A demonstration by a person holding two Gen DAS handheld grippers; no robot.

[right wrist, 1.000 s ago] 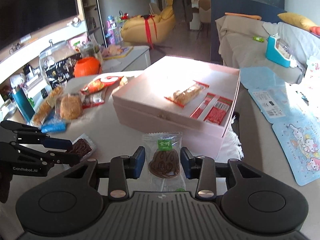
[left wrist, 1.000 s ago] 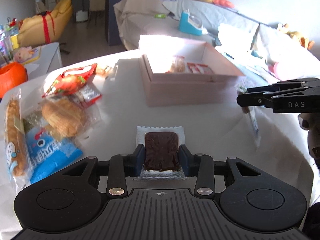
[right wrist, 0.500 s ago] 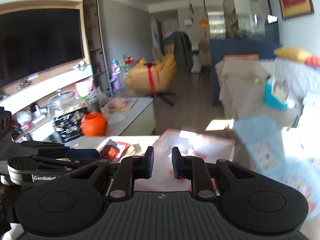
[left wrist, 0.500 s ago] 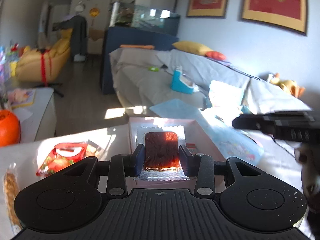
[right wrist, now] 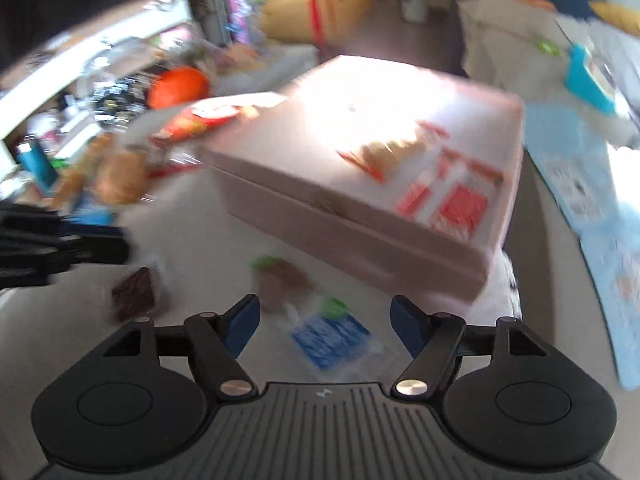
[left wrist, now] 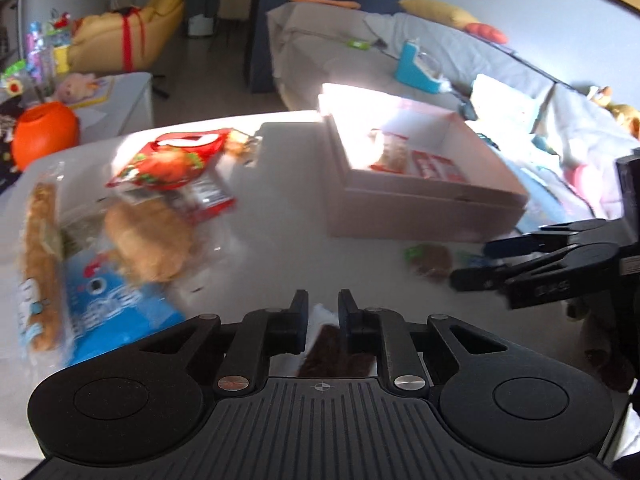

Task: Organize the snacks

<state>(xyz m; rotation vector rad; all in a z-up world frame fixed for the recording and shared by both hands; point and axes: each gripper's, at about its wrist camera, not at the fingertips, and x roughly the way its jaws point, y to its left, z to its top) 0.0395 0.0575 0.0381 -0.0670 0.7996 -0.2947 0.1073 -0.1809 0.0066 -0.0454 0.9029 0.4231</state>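
Observation:
My left gripper [left wrist: 323,312] has its jaws close together with a small gap; the wrapped brown brownie [left wrist: 328,350] lies on the table under and behind them, not gripped. It also shows in the right wrist view [right wrist: 136,298]. My right gripper [right wrist: 325,320] is open above the table, over a clear blue-printed packet [right wrist: 330,340]. The green-labelled chocolate cookie packet [right wrist: 282,282] lies just ahead of it, also seen in the left wrist view [left wrist: 430,260]. The open pink box [right wrist: 360,184] holds a wafer bar and red packets.
A pile of snacks lies at the table's left: red strawberry bag [left wrist: 172,162], bread packs [left wrist: 148,236], blue packet [left wrist: 108,308]. An orange pumpkin [left wrist: 44,134] sits on a side table. A sofa stands behind the box. Both views are motion-blurred.
Both grippers swung up and came back down to the table. The left let go of the brownie; the right let go of the cookie packet and now stands open.

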